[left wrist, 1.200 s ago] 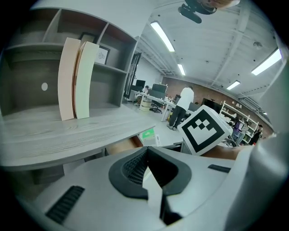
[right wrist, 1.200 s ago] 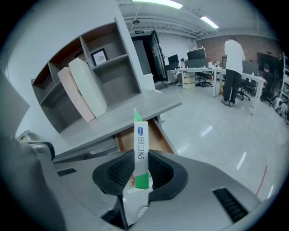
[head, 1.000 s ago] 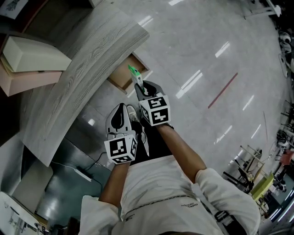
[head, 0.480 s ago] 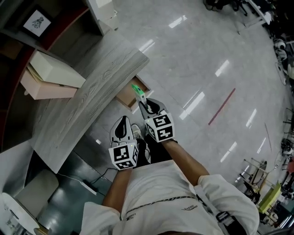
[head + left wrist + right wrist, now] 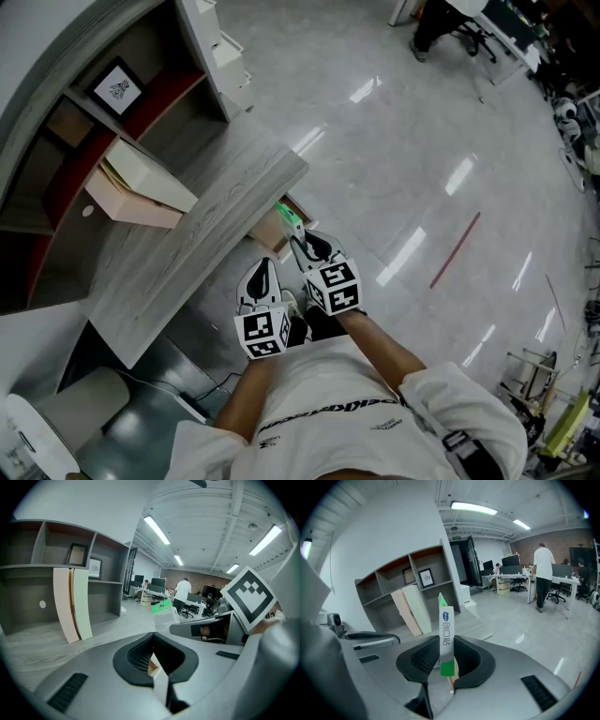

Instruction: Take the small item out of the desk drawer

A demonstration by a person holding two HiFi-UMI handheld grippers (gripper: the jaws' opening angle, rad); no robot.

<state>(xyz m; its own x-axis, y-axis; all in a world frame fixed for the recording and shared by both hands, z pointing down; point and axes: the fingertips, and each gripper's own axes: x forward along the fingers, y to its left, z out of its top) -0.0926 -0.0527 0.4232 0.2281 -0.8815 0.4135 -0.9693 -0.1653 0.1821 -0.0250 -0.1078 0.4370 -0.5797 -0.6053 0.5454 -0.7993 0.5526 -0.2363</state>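
Note:
My right gripper (image 5: 299, 238) is shut on a small white box with a green end (image 5: 289, 217), which stands upright between its pads (image 5: 446, 634). It hovers at the edge of the grey wooden desk (image 5: 197, 248), just above the open wooden drawer (image 5: 273, 232) beneath the top. The left gripper (image 5: 265, 270) hangs beside it, nearer my body, its jaws closed together with nothing in them (image 5: 153, 641). From the left gripper view, the box (image 5: 164, 613) shows sticking out beyond the right gripper's body.
A grey shelf unit (image 5: 66, 122) rises behind the desk, with a framed picture (image 5: 117, 89) and leaning cream and pink binders (image 5: 141, 183). A white drawer cabinet (image 5: 220, 47) stands at the desk's far end. Glossy floor with a red line (image 5: 455, 248) spreads right; people and office chairs are far off.
The head view has swung up toward the shelves, so both grippers sit lower in the frame. The right gripper keeps the box, now closer to the desk edge and drawer.

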